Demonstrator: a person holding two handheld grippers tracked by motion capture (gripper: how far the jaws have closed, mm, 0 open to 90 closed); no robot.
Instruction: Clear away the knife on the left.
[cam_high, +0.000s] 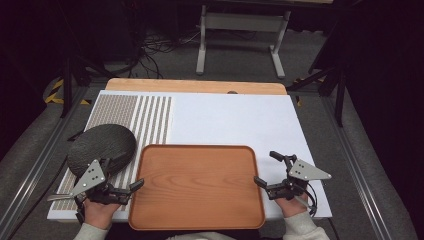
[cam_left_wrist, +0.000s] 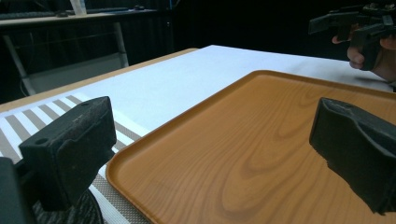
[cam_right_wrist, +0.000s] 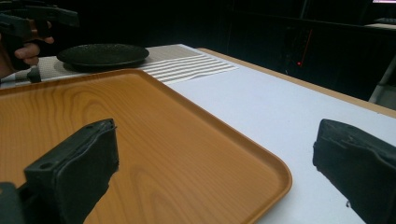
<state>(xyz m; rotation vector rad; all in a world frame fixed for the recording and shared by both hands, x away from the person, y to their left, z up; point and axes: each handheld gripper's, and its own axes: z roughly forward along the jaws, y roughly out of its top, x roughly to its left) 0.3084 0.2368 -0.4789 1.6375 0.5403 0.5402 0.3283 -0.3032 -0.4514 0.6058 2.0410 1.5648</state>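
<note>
The wooden tray (cam_high: 197, 186) lies flat at the near edge of the white surface (cam_high: 235, 122), between the two tongs. The left tongs (cam_high: 134, 186) sit at its left rim, jaws apart; the right tongs (cam_high: 265, 167) sit at its right rim, jaws apart as well. A dark plate (cam_high: 101, 146) rests on the striped mat (cam_high: 145, 120), just left of the tray.

Each black two-jaw tool, left tool (cam_high: 131, 189) and right tool (cam_high: 265, 169), carries a grey three-cornered plate dotted with screws; black cables trail back; the person wears pale sleeves.
</note>
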